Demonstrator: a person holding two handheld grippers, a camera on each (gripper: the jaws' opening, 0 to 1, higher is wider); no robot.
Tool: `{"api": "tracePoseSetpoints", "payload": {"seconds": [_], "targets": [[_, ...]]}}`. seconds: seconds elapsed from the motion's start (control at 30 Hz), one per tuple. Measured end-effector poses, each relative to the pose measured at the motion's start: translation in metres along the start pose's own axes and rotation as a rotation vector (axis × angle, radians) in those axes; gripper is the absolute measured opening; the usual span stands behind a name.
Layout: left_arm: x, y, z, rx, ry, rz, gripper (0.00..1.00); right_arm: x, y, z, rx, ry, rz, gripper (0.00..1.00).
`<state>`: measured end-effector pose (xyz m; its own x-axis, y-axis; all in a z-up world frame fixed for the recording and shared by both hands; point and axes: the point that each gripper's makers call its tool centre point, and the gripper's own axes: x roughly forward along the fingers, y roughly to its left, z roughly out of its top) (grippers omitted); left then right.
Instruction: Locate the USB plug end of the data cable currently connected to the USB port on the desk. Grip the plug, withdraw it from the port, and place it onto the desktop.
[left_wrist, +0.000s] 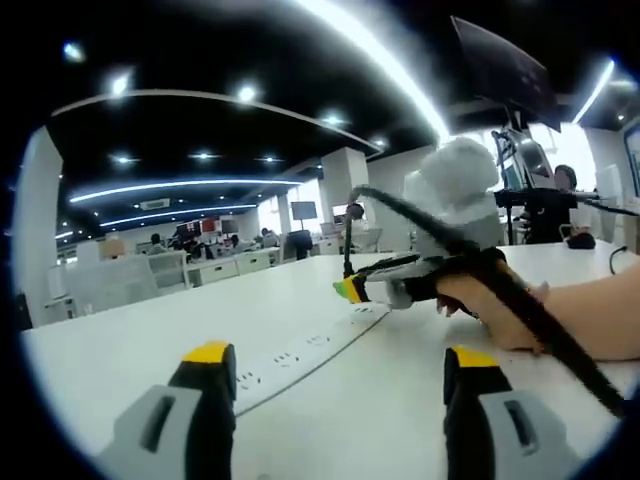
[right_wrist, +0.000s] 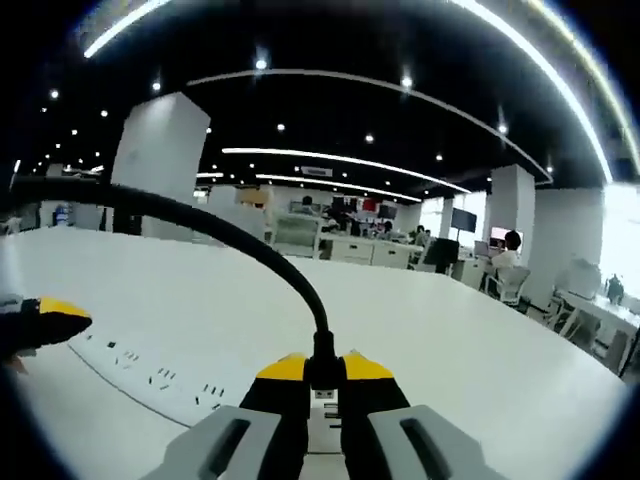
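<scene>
Your right gripper (right_wrist: 322, 372) pinches the plug at the socket strip.

In the right gripper view, at 6 o'clock, your yellow-tipped fingers (right_wrist: 283, 372) are clenched on the small black USB plug (right_wrist: 322, 372) of the black data cable (right_wrist: 230, 232), seated in the long white recessed socket strip (right_wrist: 150, 375) on the white worktop (right_wrist: 450, 330). The plug is small, rigid and light; the cable is springy, so hold the plug body and pull straight. Your left gripper (left_wrist: 335, 375) hangs released, fingers apart.

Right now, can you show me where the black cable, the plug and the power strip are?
black cable (right_wrist: 240, 238), right gripper view, on its curved middle.
USB plug (right_wrist: 322, 375), right gripper view, on its body between the jaws.
power strip (left_wrist: 300, 352), left gripper view, on its top face.
</scene>
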<state>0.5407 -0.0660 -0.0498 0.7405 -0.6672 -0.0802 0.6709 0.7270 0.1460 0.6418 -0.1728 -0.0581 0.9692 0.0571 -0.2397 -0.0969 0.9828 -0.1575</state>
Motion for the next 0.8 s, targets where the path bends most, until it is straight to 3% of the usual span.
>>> {"api": "tracePoseSetpoints", "payload": {"seconds": [0.07, 0.27, 0.57, 0.8], "targets": [[0.0003, 0.0009, 0.0004, -0.003, -0.002, 0.001, 0.86, -0.0025, -0.0042, 0.0088, 0.095, -0.065, 0.005, 0.12], [0.0002, 0.0011, 0.0011, -0.006, -0.006, 0.001, 0.86, -0.0038, -0.0061, 0.0033, 0.140, -0.048, 0.018, 0.12], [-0.0014, 0.0017, 0.0041, -0.030, -0.025, 0.004, 0.86, -0.0029, -0.0042, 0.0024, 0.162, -0.041, 0.035, 0.12], [-0.0029, 0.0020, 0.0069, -0.046, -0.042, 0.009, 0.85, -0.0049, 0.0017, 0.0085, 0.121, -0.050, 0.039, 0.12]]}}
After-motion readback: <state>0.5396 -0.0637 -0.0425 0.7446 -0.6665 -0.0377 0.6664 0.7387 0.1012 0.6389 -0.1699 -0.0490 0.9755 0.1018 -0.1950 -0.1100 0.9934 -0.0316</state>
